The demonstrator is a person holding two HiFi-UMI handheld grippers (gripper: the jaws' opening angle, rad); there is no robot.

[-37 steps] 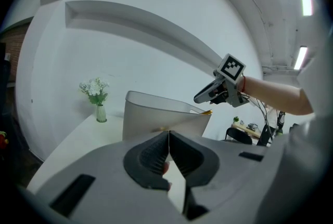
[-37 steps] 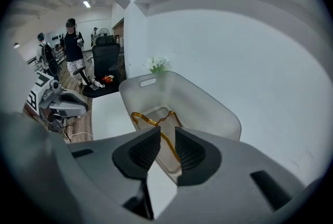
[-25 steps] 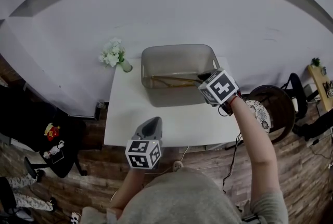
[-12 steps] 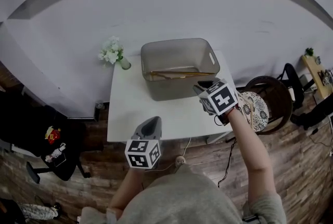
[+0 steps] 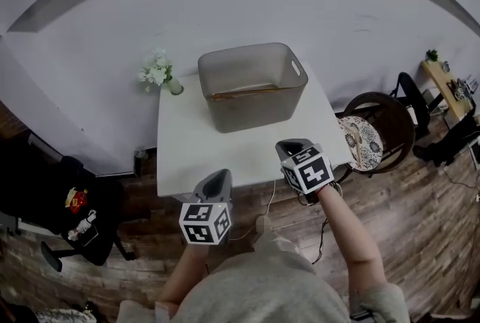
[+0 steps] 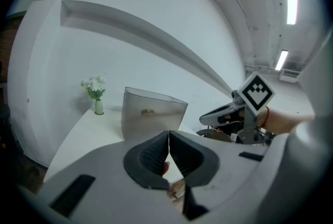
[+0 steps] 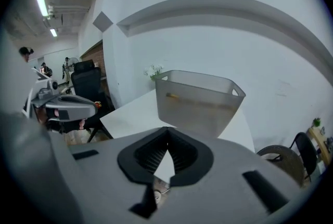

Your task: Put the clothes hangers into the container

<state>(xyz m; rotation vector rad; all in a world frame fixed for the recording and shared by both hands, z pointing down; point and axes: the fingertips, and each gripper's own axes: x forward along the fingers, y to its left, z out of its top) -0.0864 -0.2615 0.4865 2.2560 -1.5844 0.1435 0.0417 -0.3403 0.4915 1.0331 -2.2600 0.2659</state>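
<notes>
- Head view: we hold the left hand-held gripper (image 5: 216, 177) and the right hand-held gripper (image 5: 289, 146) near the front edge of the desk (image 5: 225, 153). Both are well apart from the container (image 5: 255, 110), where a clothes hanger (image 5: 244, 94) lies inside.
- Left gripper view: our left jaws meet, with nothing between them.
- Right gripper view: our right jaws are pressed together, empty, and the container stands ahead.

1. White table (image 5: 225, 145): lies beneath and ahead of the fingers of the left gripper (image 5: 223, 174) and the right gripper (image 5: 289, 144).
2. Vase of white flowers (image 5: 157, 71): stands at the table's far left corner, well ahead and left of the left fingers.
3. Round chair with patterned cushion (image 5: 367, 140): stands on the wood floor (image 5: 420, 231), to the right of the right fingers.
4. Black office chair (image 5: 52, 190): stands well to the left of the left fingers.
</notes>
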